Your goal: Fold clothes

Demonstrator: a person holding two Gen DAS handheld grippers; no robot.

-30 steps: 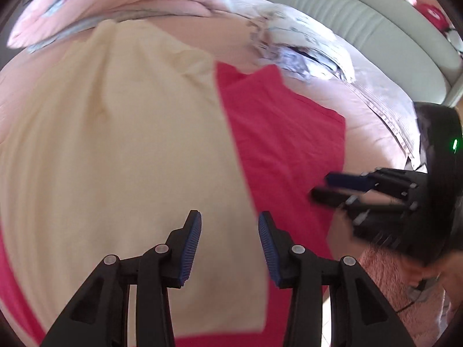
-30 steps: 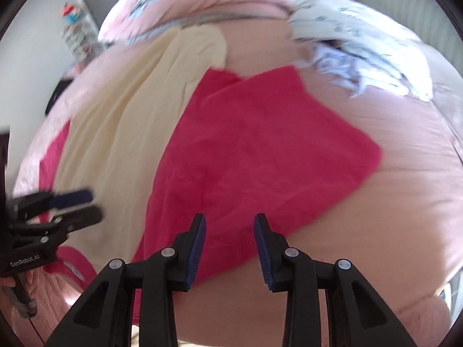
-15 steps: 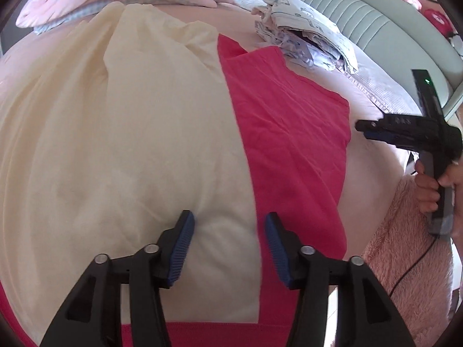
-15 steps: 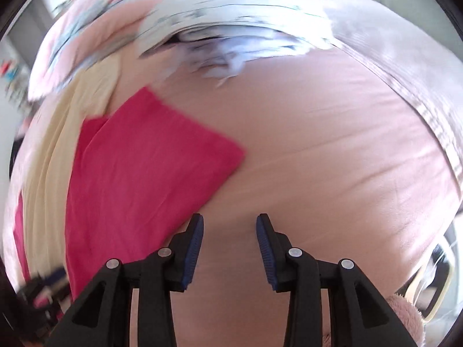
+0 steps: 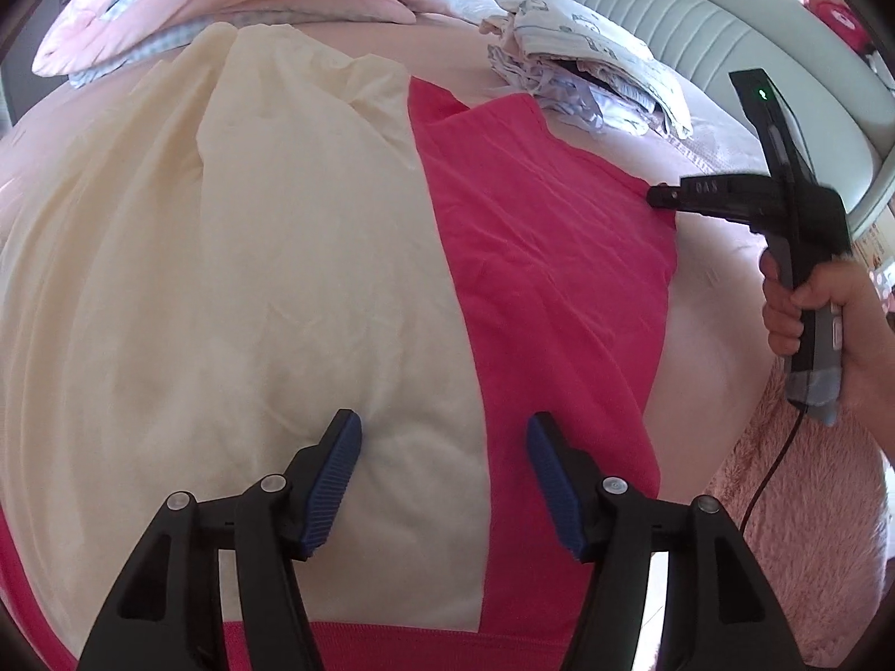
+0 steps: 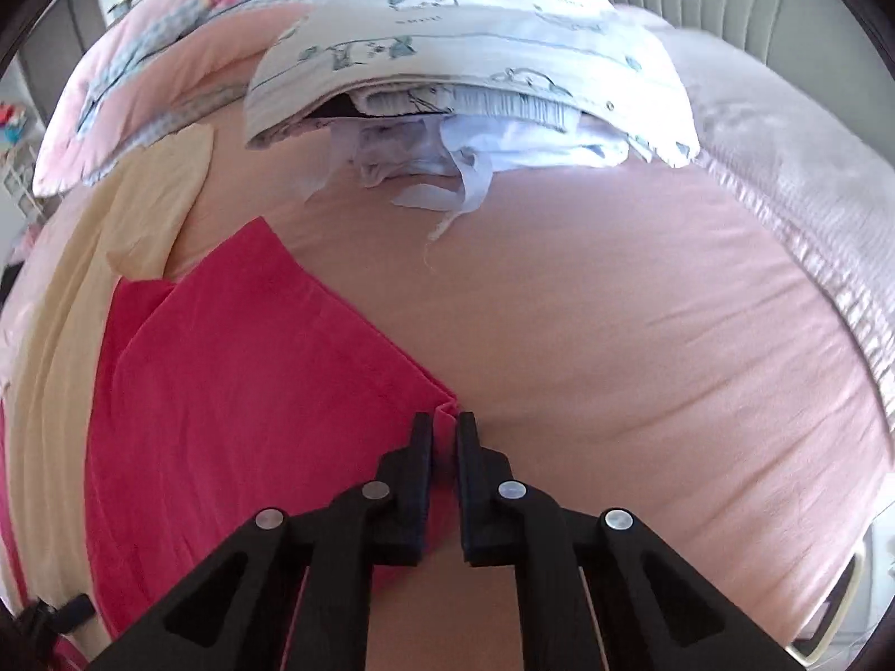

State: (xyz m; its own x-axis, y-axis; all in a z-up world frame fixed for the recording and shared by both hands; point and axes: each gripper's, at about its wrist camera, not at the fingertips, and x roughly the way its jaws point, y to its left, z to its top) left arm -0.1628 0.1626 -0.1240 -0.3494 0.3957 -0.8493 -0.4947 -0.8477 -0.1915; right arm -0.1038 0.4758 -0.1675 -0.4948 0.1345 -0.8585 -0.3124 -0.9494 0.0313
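A red garment (image 5: 548, 257) lies flat on the pink bed, with a cream garment (image 5: 251, 279) spread over its left part. My left gripper (image 5: 442, 450) hovers open above the near edge where cream meets red, holding nothing. In the left wrist view my right gripper (image 5: 660, 198) reaches from the right to the red garment's right corner. In the right wrist view my right gripper (image 6: 446, 428) is shut on that corner of the red garment (image 6: 240, 391), with a fold of cloth pinched between its fingers. The cream garment (image 6: 67, 302) shows at the left.
A stack of folded white patterned clothes (image 6: 470, 72) lies at the back of the bed (image 6: 643, 307). A pink quilt (image 5: 224, 5) is bunched at the head. A grey-green padded headboard (image 5: 699, 5) runs along the right. A hand (image 5: 828, 313) holds the right gripper's handle over a fluffy pink blanket (image 5: 800, 531).
My right gripper swung right, came down on the red garment's right corner and shut on it. The left gripper stayed open and drew a little nearer the cloth.
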